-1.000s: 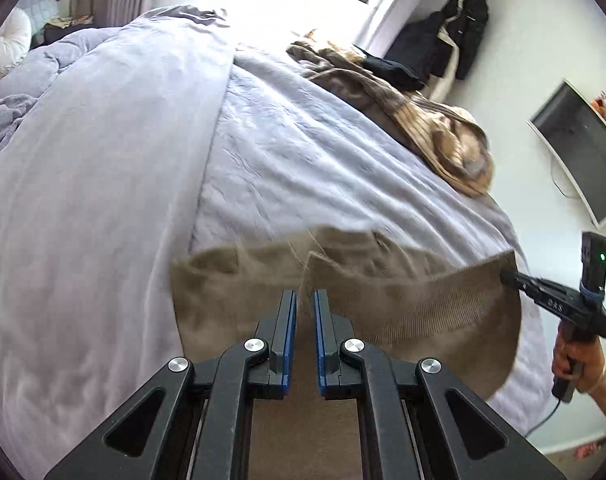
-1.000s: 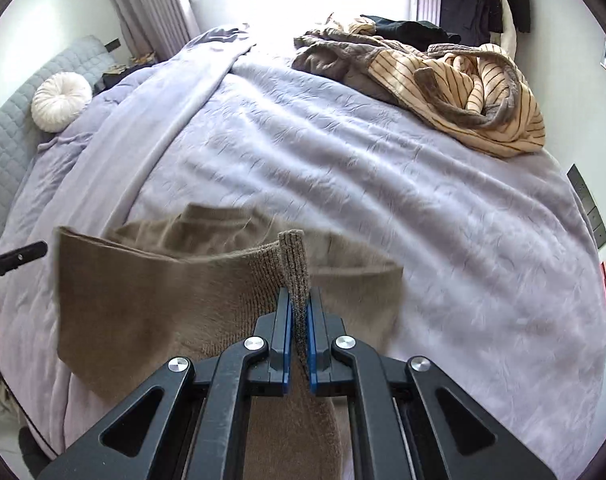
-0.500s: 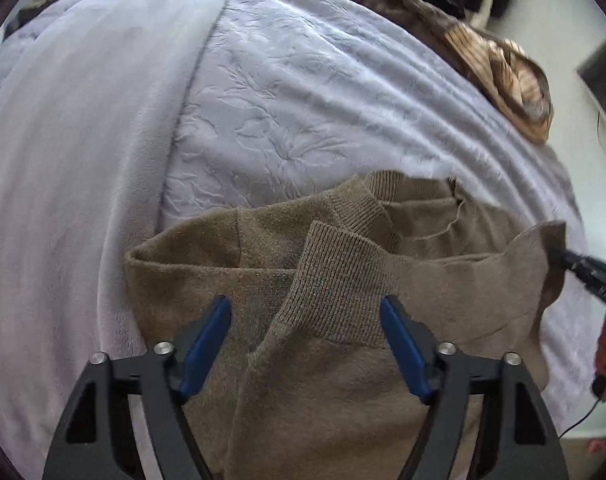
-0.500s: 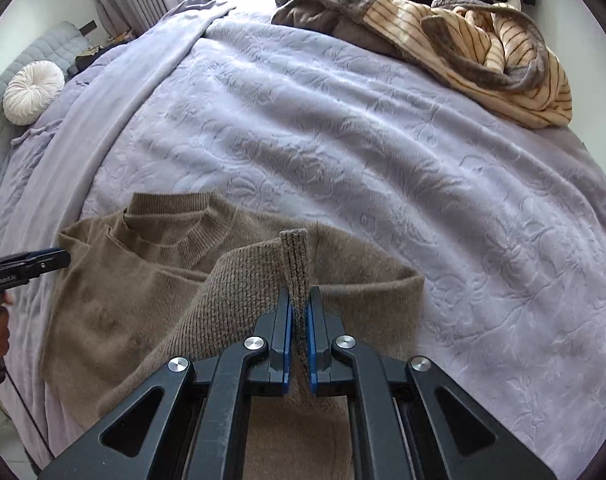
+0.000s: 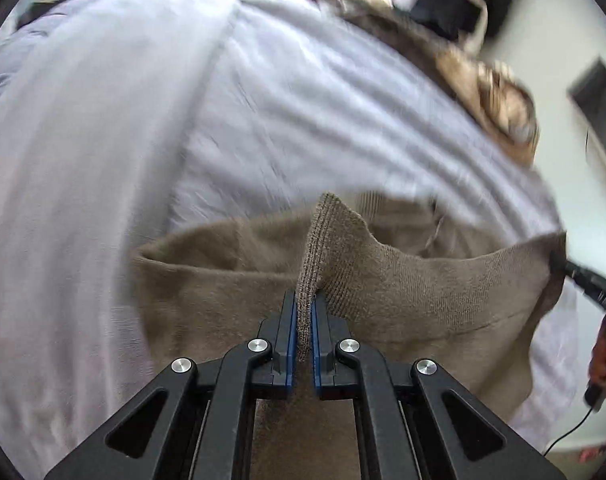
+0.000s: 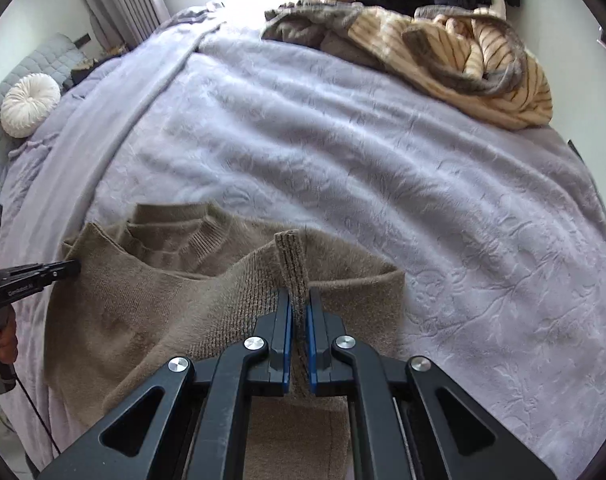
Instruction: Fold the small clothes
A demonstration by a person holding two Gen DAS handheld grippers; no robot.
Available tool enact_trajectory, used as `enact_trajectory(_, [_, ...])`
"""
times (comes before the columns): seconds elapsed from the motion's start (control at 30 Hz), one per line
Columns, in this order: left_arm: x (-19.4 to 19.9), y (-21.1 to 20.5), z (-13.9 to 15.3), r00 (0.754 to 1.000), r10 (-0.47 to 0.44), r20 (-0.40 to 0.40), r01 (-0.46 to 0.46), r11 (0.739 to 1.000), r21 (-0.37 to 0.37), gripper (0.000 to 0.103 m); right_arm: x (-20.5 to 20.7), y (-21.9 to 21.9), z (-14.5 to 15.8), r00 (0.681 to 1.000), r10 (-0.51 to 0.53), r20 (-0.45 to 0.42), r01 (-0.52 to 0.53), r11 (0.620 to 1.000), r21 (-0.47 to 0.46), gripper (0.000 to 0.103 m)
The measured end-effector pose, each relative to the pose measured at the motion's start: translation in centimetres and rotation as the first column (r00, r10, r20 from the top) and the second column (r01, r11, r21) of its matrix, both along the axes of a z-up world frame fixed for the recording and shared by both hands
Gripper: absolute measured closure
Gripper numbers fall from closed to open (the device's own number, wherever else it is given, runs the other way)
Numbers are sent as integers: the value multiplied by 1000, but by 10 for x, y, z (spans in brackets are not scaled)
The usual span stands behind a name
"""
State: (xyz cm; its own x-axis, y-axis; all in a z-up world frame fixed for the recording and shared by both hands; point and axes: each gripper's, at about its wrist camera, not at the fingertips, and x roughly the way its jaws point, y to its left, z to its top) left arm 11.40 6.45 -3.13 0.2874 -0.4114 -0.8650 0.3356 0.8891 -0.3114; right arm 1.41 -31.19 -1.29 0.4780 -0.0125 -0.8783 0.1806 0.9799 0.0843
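Well, the bed point(image 6: 423, 184) fills the room with its lilac embossed cover, a heap of striped and dark clothes point(image 6: 455, 52) piled at the far side and a round white cushion point(image 6: 30, 105) off by the headboard; at the near edge, right under both tools, lies the small brown sweater point(image 6: 135, 312). Its ribbed hem is stretched crosswise between the two hands, the collar pointing away across the bed, so the long line of the held edge runs from one gripper to the other and the body of the garment lies forward of and beneath both. The left gripper point(image 5: 303, 312) is pinched tight on a fold of ribbed hem standing up between its blue pads, and the right gripper point(image 6: 298, 312) is clamped the same way on its own corner of the hem. From where I stand neither hand looks nearer the collar, and I judge the next move to be carrying the hem forward over it, both sides travelling evenly. Compared with half a second back, the left jaws, then spread wide with the hem lying loose between them, have just been closing and now nip the cloth; both hands have sunk closer to the bed, and the sweater sits flatter on the cover
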Motion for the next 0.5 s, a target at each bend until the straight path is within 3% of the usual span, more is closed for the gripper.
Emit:
enact_trajectory(0.1, [6,12,8,999,39,32,-38,999,-7,96,2,3,16,999,18,51,-16,999,-29,97])
enact_trajectory(0.2, [20,10,-14,997,70,13,-71,997,38,96,22,1,5,999,17,32,-16,999,-35,97])
enact_trajectory(0.4, [29,-1,-62,994,107,-9,-105,985,137,96,63,-7,-65,996,-21,-89,18,999,-41,97])
enact_trajectory(0.43, [29,-1,-64,993,116,2,-115,982,149,94,67,-10,-75,994,-29,-109,25,999,-35,97])
enact_trajectory(0.5, [28,1,-63,991,132,12,-132,975,177,81,70,-16,-88,991,-51,-126,50,999,-10,96])
